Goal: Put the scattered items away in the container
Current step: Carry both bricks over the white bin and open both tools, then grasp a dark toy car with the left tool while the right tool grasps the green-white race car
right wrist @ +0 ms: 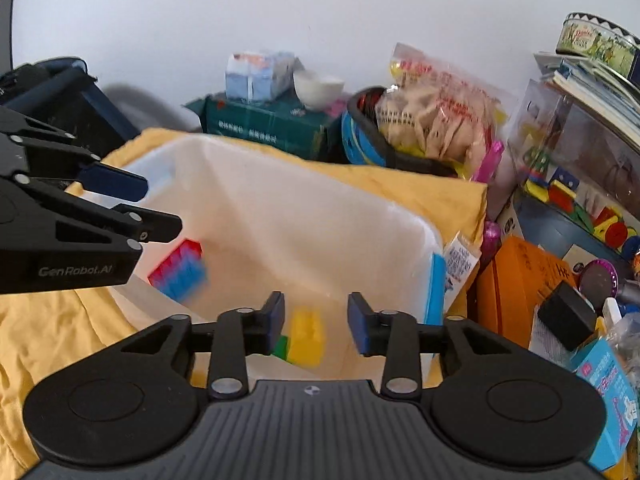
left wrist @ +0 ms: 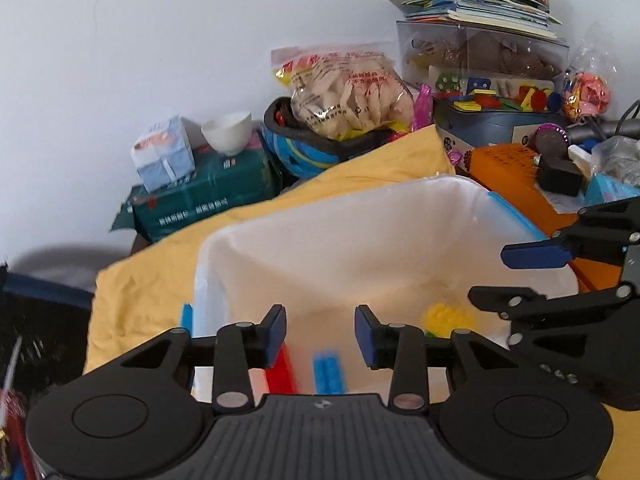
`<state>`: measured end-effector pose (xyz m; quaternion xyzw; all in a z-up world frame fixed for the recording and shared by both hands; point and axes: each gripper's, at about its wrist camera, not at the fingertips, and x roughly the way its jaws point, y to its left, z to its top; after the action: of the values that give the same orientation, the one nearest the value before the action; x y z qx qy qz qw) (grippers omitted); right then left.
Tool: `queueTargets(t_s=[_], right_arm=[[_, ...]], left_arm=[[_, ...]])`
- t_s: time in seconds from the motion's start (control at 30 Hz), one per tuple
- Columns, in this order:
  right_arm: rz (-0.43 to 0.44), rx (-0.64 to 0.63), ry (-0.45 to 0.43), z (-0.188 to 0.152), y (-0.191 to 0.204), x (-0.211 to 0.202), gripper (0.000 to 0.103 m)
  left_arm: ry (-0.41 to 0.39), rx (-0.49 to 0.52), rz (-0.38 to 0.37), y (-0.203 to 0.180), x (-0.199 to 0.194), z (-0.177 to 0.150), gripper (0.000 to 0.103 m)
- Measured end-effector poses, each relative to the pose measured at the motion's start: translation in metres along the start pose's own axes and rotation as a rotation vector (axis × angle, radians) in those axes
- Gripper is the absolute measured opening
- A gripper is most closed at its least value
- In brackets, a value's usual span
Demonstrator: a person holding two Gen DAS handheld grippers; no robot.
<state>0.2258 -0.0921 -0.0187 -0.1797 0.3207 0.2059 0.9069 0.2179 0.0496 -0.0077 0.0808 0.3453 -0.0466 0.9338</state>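
A white plastic bin with blue handles sits on a yellow cloth; it also shows in the right wrist view. Inside lie a red brick, a blue brick and a yellow brick. In the right wrist view the red and blue bricks look blurred, and the yellow brick lies beside a green one. My left gripper is open and empty over the bin. My right gripper is open and empty over the bin too.
Clutter rings the bin: a green pack with a white bowl, a snack bag on a blue helmet, an orange box, a clear box with books and a tin.
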Motion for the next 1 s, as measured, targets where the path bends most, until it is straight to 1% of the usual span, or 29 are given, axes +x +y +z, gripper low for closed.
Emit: queueTargets(t_s=[0.03, 0.07, 0.13, 0.2, 0.23, 0.3, 0.33, 0.37, 0.4, 0.47, 0.6, 0.67, 0.77, 0.87, 0.93, 1.0], right_arm=[[0.000, -0.003, -0.006, -0.001, 0.001, -0.002, 0.046], [0.000, -0.008, -0.014, -0.002, 0.002, -0.005, 0.051], [0.003, -0.013, -0.028, -0.002, 0.002, -0.012, 0.052], [0.012, -0.010, -0.040, -0.003, 0.002, -0.021, 0.055], [0.017, -0.005, -0.049, -0.003, 0.002, -0.027, 0.056], [0.030, 0.003, -0.069, -0.008, 0.001, -0.040, 0.066], [0.036, 0.005, -0.080, -0.012, 0.001, -0.047, 0.068], [0.043, 0.004, -0.092, -0.018, 0.000, -0.055, 0.074], [0.049, 0.002, -0.097, -0.025, 0.000, -0.062, 0.077], [0.062, 0.005, -0.094, -0.041, -0.002, -0.071, 0.078], [0.103, 0.016, -0.038, -0.080, -0.002, -0.079, 0.078], [0.132, 0.026, 0.004, -0.098, -0.001, -0.079, 0.078], [0.187, 0.036, 0.059, -0.124, 0.004, -0.079, 0.076], [0.222, 0.022, 0.114, -0.143, 0.014, -0.078, 0.071], [0.238, -0.002, 0.126, -0.153, 0.023, -0.081, 0.068], [0.232, -0.022, 0.131, -0.160, 0.033, -0.086, 0.065]], left_arm=[[-0.004, -0.008, -0.009, 0.000, -0.004, -0.001, 0.044], [-0.013, -0.009, -0.010, -0.001, -0.008, -0.002, 0.047], [-0.039, -0.006, 0.000, -0.004, -0.020, -0.002, 0.053], [-0.071, -0.008, 0.004, -0.007, -0.036, -0.003, 0.065], [-0.088, -0.012, 0.001, -0.008, -0.045, -0.004, 0.066], [-0.106, -0.014, -0.017, -0.010, -0.061, -0.010, 0.072], [-0.103, -0.008, -0.034, -0.012, -0.068, -0.015, 0.073], [-0.096, -0.003, -0.046, -0.014, -0.075, -0.021, 0.073], [-0.085, 0.002, -0.057, -0.016, -0.080, -0.029, 0.073], [-0.042, 0.002, -0.067, -0.021, -0.085, -0.048, 0.073], [0.054, -0.013, -0.060, -0.034, -0.085, -0.096, 0.073], [0.099, -0.046, -0.060, -0.037, -0.084, -0.120, 0.073], [0.160, -0.086, -0.089, -0.043, -0.084, -0.149, 0.073], [0.195, -0.101, -0.121, -0.048, -0.087, -0.170, 0.073], [0.217, -0.105, -0.137, -0.049, -0.084, -0.177, 0.072], [0.231, -0.129, -0.175, -0.045, -0.078, -0.178, 0.070]])
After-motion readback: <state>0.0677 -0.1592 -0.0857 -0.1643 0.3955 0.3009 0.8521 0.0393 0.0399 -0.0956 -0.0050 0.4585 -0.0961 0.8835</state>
